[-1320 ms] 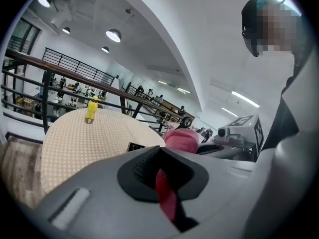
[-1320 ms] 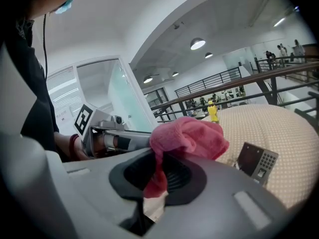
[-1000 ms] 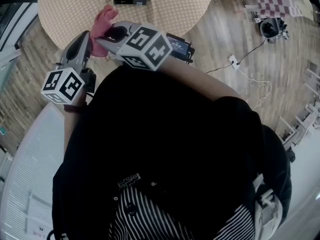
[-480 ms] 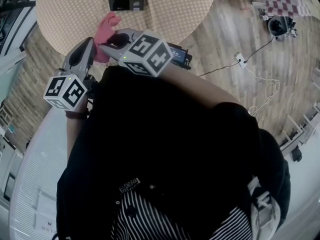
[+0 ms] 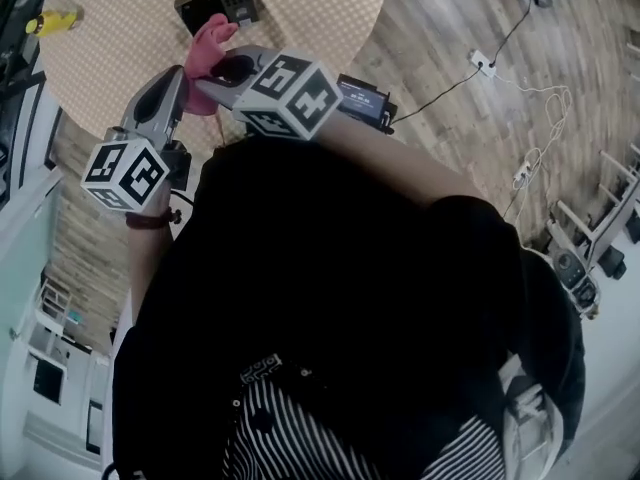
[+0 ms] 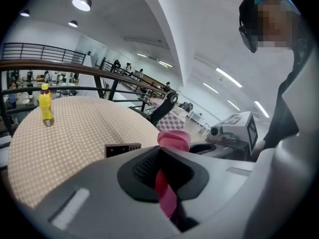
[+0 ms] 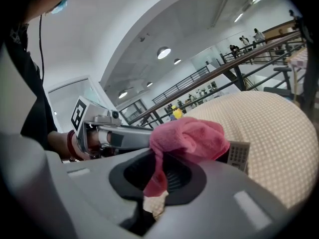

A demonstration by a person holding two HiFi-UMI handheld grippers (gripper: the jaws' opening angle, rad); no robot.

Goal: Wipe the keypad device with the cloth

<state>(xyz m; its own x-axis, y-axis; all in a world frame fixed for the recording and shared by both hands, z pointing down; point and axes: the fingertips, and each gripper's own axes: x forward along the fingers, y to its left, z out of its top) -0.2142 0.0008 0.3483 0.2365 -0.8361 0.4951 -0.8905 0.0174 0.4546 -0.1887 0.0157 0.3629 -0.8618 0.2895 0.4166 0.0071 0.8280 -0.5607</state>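
Observation:
A dark keypad device (image 5: 215, 3) lies on the round table with the dotted beige cover (image 5: 320, 8); it also shows low in the left gripper view (image 6: 122, 149) and behind the cloth in the right gripper view (image 7: 238, 156). A pink cloth (image 5: 205, 53) hangs bunched in the air short of the device. My right gripper (image 5: 212, 73) is shut on the cloth (image 7: 187, 136), and a strip of it runs between my left gripper's (image 6: 167, 185) jaws too. The two gripper tips meet at the cloth above the table's near edge.
A yellow bottle (image 5: 55, 18) stands at the table's far left. A black box with a small screen (image 5: 362, 98) sits just right of my right gripper. Cables and a power strip (image 5: 485, 63) lie on the wooden floor to the right.
The head view has swung, so table and keypad device slid left and the yellow bottle came into view. Both grippers stay together on the cloth in about the same place.

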